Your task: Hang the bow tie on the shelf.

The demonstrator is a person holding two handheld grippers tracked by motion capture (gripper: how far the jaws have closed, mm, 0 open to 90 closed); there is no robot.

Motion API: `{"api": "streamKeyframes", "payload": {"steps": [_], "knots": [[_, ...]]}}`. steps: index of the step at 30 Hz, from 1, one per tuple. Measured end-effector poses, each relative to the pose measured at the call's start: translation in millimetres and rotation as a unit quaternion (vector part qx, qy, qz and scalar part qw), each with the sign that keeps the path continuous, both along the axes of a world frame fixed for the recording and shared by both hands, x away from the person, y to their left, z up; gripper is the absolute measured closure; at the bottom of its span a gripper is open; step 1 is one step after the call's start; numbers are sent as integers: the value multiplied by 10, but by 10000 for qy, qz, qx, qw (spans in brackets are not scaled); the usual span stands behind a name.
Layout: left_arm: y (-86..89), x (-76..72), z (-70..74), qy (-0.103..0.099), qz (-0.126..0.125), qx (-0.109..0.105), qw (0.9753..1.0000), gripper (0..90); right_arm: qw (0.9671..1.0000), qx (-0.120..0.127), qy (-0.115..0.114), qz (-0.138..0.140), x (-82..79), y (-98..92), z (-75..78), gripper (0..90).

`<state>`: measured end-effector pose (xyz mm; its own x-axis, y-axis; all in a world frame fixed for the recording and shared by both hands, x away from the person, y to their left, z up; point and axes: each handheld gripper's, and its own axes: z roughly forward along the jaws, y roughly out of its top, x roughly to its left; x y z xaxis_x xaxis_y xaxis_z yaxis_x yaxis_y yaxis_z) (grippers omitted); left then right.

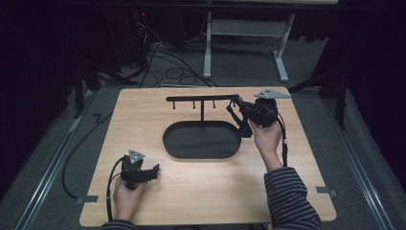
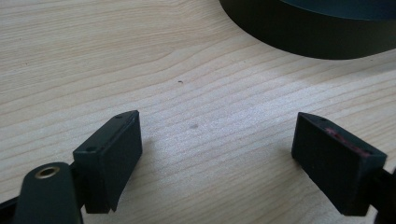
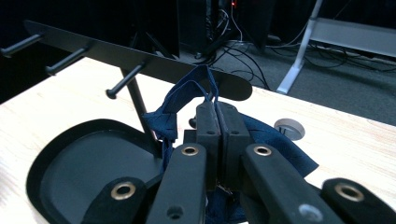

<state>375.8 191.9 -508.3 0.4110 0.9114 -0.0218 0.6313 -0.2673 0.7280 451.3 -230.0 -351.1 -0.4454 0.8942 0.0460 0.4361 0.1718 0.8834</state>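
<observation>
One blue cloth item (image 3: 184, 100), soft woven fabric w/ a thin loop at top, is pinched in the right gripper (image 3: 216, 109), jaws pressed together on it, at center of the right gripper view just below the bar's rounded end; in the high view that's upper right of center. One black metal hanger stand (image 1: 201, 99): thin upright post, flat horizontal bar, 4 short round pegs counted in the high view (3 seen in the right gripper view, upper left). One oval black tray (image 1: 172, 139), matte, low raised rim, forms the stand's base at frame center. One pale wood-grain counter (image 1: 206, 187), rounded corners. Left gripper (image 2: 217, 140) sits lower left in the high view, jaws spread wide, nothing between them, just over bare wood; tray wall at upper right of its view.
</observation>
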Motion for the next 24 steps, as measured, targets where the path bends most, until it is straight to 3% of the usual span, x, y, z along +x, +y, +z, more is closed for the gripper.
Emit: {"api": "streamKeyframes", "payload": {"steps": [7,24], "knots": [[0,0,0,0,0,-1,10000,166,9998,-159,19,-116,59,-1,-55,900],[1,0,0,1,-2,-4,10000,166,9995,-140,226,-153,134,19,-143,849]]}}
